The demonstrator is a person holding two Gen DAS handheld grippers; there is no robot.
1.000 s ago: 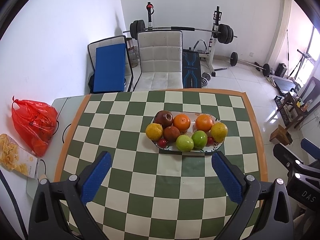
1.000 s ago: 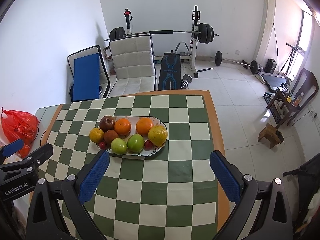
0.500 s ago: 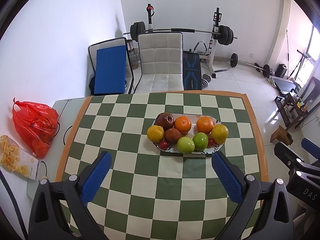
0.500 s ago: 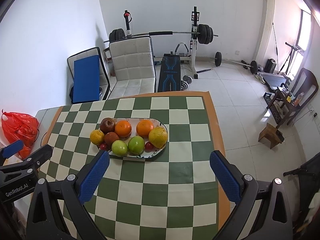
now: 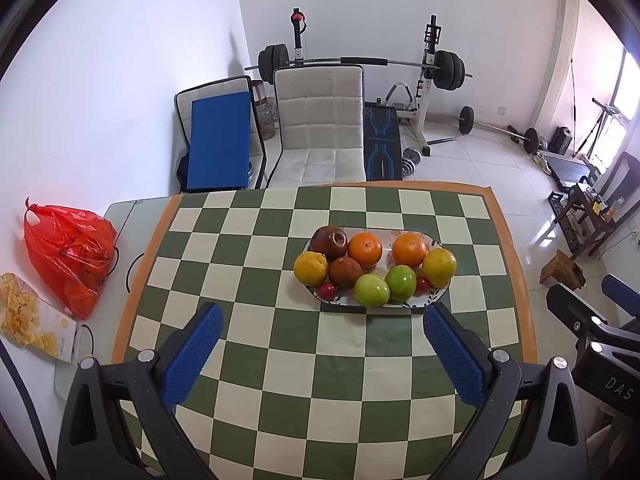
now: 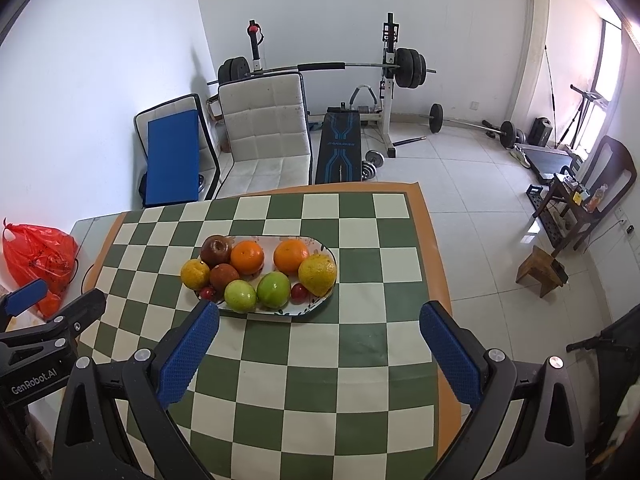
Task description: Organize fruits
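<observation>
All fruit on oval plate (image 5: 404, 307) mid-table (image 5: 280, 360): dark apples (image 5: 329, 241) and oranges (image 5: 365, 249) at back, yellow citrus (image 5: 311, 267) at both ends, green apples (image 5: 371, 290) and small red fruit (image 5: 327, 290) in front. Left gripper (image 5: 320, 344) and right gripper (image 6: 318, 344) both spread wide, holding nothing, hovering near side of plate. Fits either fruit already sorted onto plate or plate about to be emptied and sorted elsewhere; can't tell which, so no next pick called.
</observation>
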